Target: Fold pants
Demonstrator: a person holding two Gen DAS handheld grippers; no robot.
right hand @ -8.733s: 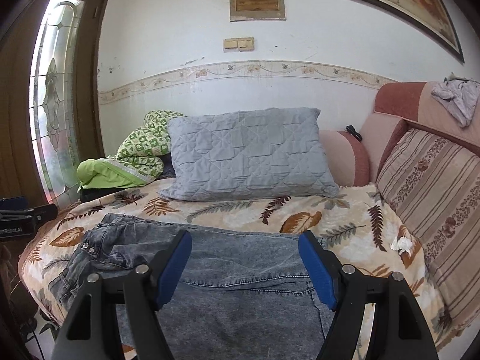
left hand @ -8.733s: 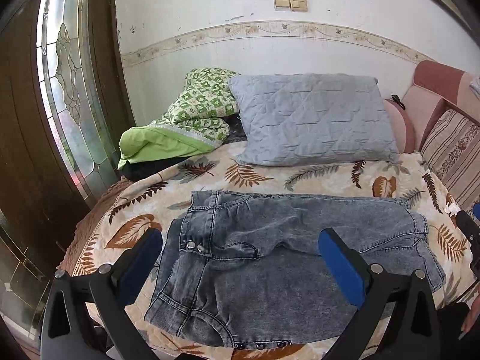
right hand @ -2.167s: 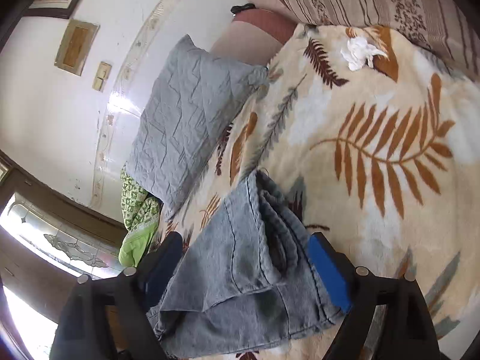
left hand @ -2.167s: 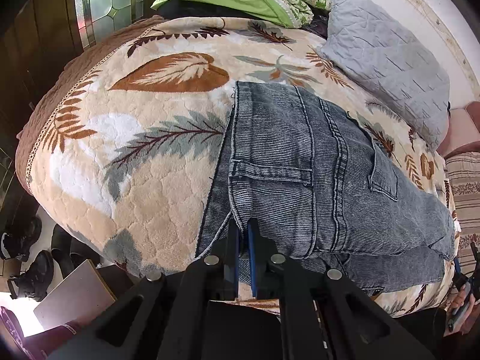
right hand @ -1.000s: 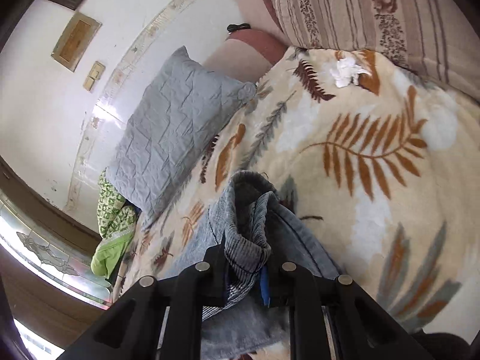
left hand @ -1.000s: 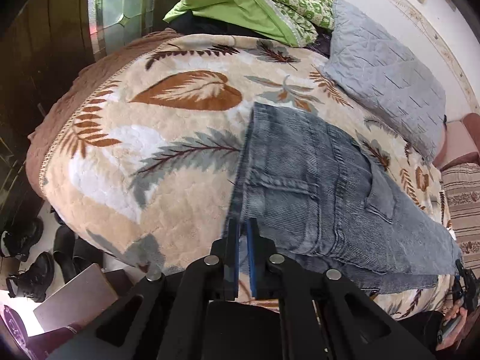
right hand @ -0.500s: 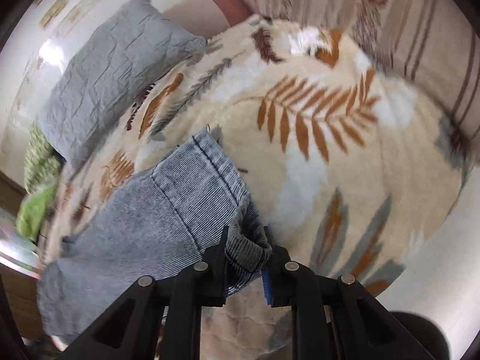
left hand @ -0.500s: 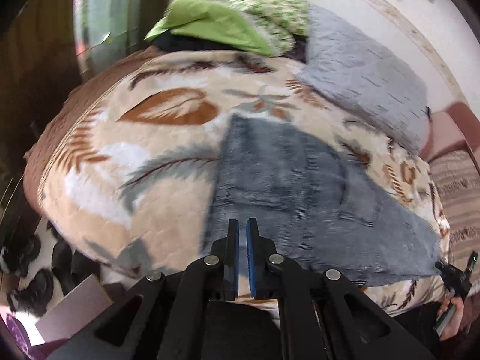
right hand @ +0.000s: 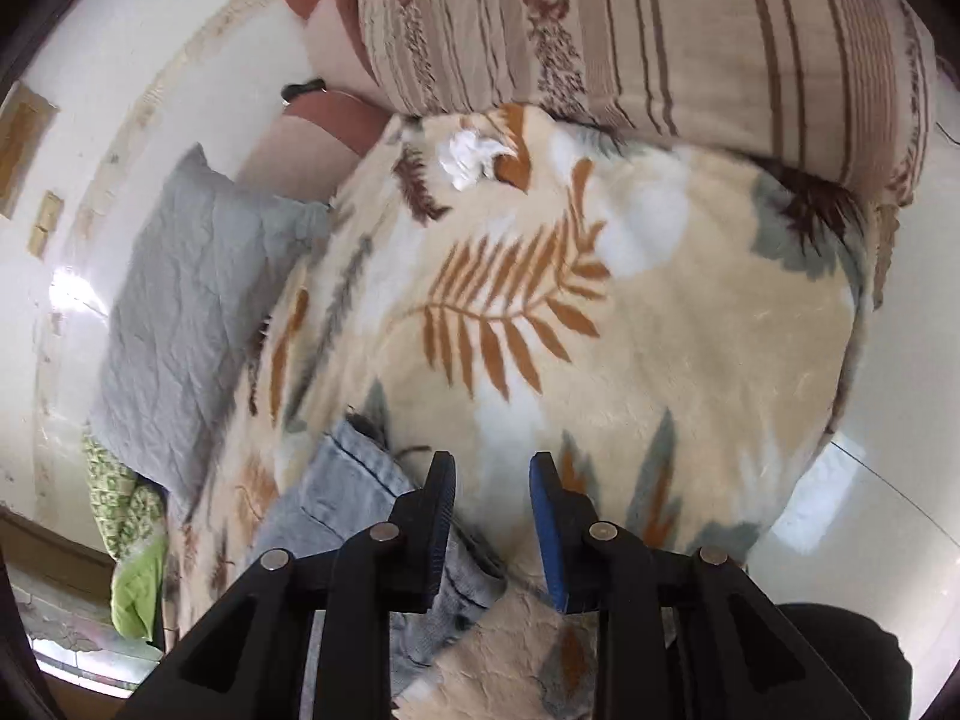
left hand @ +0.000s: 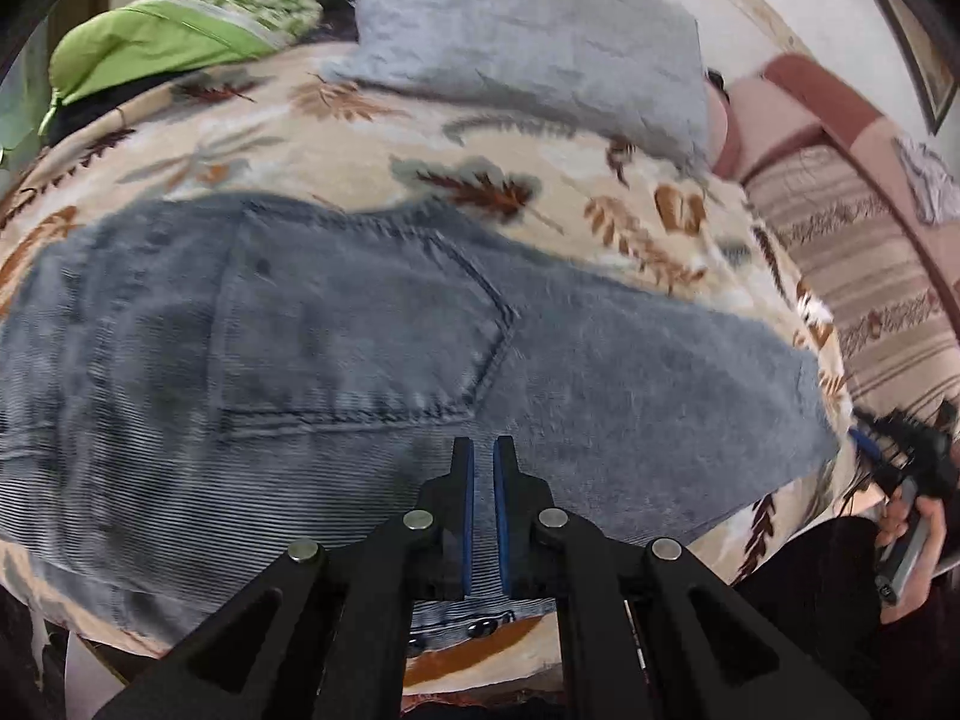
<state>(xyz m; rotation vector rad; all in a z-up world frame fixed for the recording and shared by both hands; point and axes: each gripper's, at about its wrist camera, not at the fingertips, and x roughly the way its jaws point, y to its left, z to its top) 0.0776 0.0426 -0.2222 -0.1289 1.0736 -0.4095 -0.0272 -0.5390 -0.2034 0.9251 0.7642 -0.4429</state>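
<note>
Grey denim pants [left hand: 372,330] lie folded lengthwise across the near part of the bed, on the leaf-print blanket [left hand: 372,138], back pocket up, waist toward the left of the left wrist view, leg end toward the right. Left hand-held gripper [left hand: 482,468]: jaws nearly together with only a thin slit, hanging over the near edge of the denim; nothing visibly pinched, but the view is blurred, so can't tell for sure. Right hand-held gripper [right hand: 491,480]: jaws parted, empty, poised over bare blanket just beside the leg hem [right hand: 366,480], which lies flat on the bed. Looks like the hem was set down there so the long fold stays flat; crosswise fold not yet done. Grey quilted pillow [left hand: 528,42] and green bedding [left hand: 162,42] sit at the far side, well apart from the pants. Crumpled white tissue [right hand: 471,156] near the striped cushion [right hand: 660,36].
</note>
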